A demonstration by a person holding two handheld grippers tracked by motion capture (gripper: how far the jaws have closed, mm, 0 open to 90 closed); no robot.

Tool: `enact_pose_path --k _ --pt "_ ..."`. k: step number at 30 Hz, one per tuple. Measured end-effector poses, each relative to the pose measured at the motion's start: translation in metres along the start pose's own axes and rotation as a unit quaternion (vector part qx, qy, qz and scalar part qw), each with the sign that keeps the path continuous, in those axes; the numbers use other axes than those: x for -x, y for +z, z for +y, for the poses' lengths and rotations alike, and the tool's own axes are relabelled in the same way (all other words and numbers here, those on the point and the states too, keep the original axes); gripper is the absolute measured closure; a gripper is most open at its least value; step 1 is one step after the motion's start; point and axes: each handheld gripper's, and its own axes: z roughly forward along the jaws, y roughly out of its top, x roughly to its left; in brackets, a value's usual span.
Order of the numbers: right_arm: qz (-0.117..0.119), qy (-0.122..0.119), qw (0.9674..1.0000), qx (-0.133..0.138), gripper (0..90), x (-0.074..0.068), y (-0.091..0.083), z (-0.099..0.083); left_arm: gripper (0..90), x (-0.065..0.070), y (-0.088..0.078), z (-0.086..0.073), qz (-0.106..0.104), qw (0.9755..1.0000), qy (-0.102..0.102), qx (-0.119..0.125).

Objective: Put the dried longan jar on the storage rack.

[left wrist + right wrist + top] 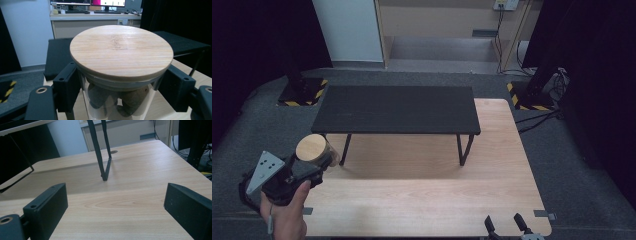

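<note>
A clear glass jar with a round bamboo lid [312, 147] [121, 51] is held up off the table's left edge by my left gripper [319, 162] [122, 93], which is shut on the jar just under the lid. Dark rounded pieces show inside the glass [130, 98]. A hand [287, 212] holds that gripper at the lower left of the high view. My right gripper [507, 224] [115, 202] stands open low over the near right part of the wooden table [422, 195], with nothing between its jaws.
A low black shelf [397, 108] on thin metal legs stands across the far half of the table; one leg [103, 157] rises ahead of the right gripper. Dark carpet surrounds the table, with cables and black-yellow taped stand bases at the back corners.
</note>
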Motion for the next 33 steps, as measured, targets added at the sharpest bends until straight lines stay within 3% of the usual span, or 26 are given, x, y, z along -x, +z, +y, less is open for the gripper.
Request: enact_pose_path --k 6,10,12,16,25,33 --pt "0.002 0.000 1.0000 0.000 5.3 -0.001 0.002 0.000 24.2 -0.009 0.020 0.015 -0.002 1.0000 0.003 -0.002" --pt "-0.001 0.001 1.0000 0.001 5.3 0.000 0.002 0.002 24.2 -0.019 0.045 0.030 -0.008 0.9999 0.003 -0.011" --pt "-0.002 0.001 1.0000 0.002 5.3 0.000 0.003 0.002 24.2 -0.021 0.050 0.033 -0.006 0.9999 0.004 -0.014" --pt "-0.007 -0.003 1.0000 0.005 5.6 0.000 0.003 0.003 24.2 -0.030 0.075 0.047 0.003 0.9996 0.006 -0.026" --pt "-0.014 -0.002 0.9999 0.004 5.7 0.002 0.007 0.006 24.2 -0.041 0.104 0.053 0.014 0.9995 0.002 -0.027" --pt "-0.018 -0.001 0.9998 0.001 5.7 0.003 0.010 0.007 24.2 -0.048 0.132 0.057 0.020 0.9989 0.005 -0.043"
